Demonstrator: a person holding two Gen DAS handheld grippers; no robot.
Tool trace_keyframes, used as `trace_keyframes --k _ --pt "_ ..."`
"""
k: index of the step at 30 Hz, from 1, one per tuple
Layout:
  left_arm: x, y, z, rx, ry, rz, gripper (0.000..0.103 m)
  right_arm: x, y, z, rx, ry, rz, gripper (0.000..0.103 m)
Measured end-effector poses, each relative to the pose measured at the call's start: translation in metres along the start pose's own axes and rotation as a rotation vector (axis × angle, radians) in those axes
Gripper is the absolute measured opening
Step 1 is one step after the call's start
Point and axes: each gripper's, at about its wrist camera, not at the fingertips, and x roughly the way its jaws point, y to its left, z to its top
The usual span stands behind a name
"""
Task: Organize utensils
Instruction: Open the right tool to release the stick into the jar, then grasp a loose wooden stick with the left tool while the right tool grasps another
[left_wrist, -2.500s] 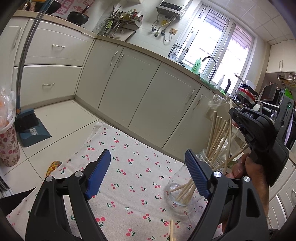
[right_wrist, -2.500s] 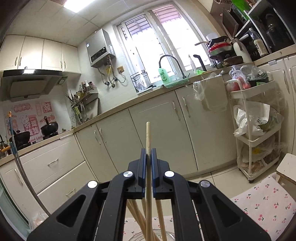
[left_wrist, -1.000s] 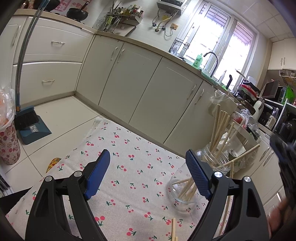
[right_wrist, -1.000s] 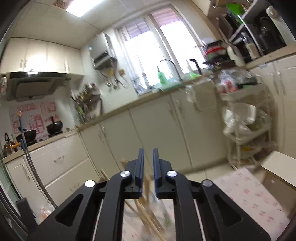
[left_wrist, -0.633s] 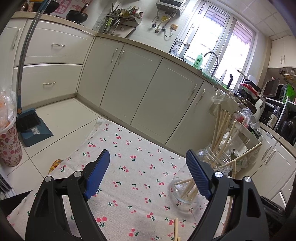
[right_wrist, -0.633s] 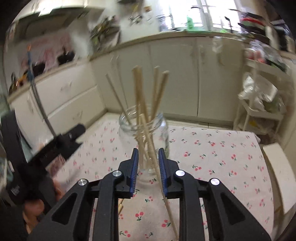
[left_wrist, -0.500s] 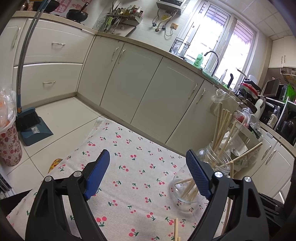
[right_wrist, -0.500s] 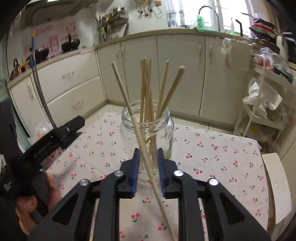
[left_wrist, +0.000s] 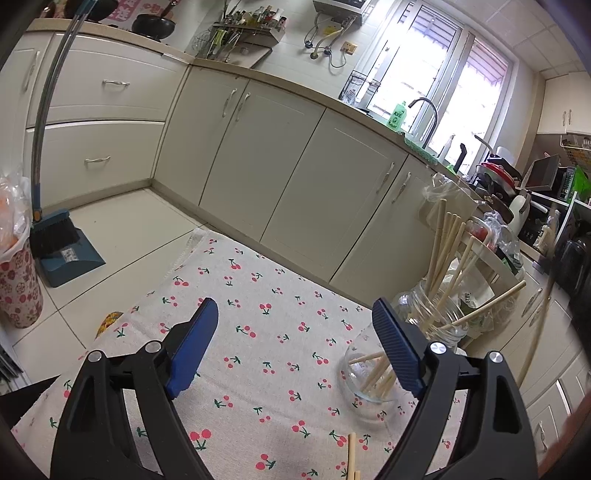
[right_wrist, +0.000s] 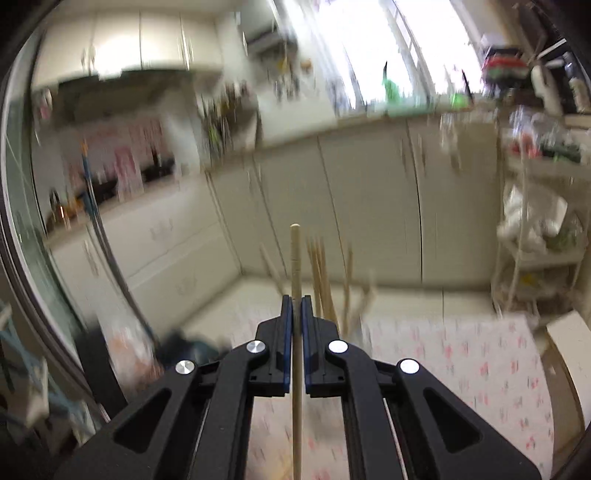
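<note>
A glass jar stands on the cherry-print cloth and holds several wooden chopsticks. More loose chopsticks lie on the cloth near the front edge. My left gripper is open and empty, just left of the jar. My right gripper is shut on one wooden chopstick, held upright. This view is motion-blurred; the chopsticks in the jar show faintly behind it. A blurred chopstick shows at the far right of the left wrist view.
Cream kitchen cabinets run behind the table. A dustpan and brush and a floral bin stand on the floor at left. A wire rack with bags stands at right.
My right gripper has closed on a chopstick and swung up and away from the jar, blurring its view. The left gripper has stayed put and open.
</note>
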Motion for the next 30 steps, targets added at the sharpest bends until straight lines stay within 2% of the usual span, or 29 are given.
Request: trace_keyframes --k 3,6,8,14,20,22,24,30 --pt "0.000 0.000 0.000 -0.003 0.000 0.001 0.082 0.003 0.003 0.026 0.031 -0.145 -0.037 0.006" --pt "0.000 0.001 0.000 -0.009 0.001 0.000 0.082 0.014 0.002 0.042 0.050 -0.236 -0.095 0.006" --pt "0.000 0.001 0.000 -0.011 0.002 -0.002 0.082 0.022 0.001 0.046 0.052 -0.267 -0.136 0.006" --pt "0.000 0.002 0.001 -0.023 0.006 -0.006 0.083 0.058 -0.004 0.029 0.019 -0.206 -0.190 0.006" --pt "0.000 0.002 0.001 -0.023 0.009 -0.005 0.084 0.068 -0.003 0.001 -0.051 -0.115 -0.197 0.006" --pt "0.000 0.002 0.001 -0.019 0.009 -0.004 0.084 0.067 -0.002 -0.005 -0.083 -0.093 -0.197 0.009" --pt "0.000 0.001 0.001 -0.016 0.009 -0.001 0.084 0.060 -0.002 -0.007 -0.097 -0.093 -0.192 0.024" --pt "0.001 0.000 0.000 -0.004 0.010 0.010 0.085 0.017 0.001 -0.005 -0.114 -0.123 -0.200 0.027"
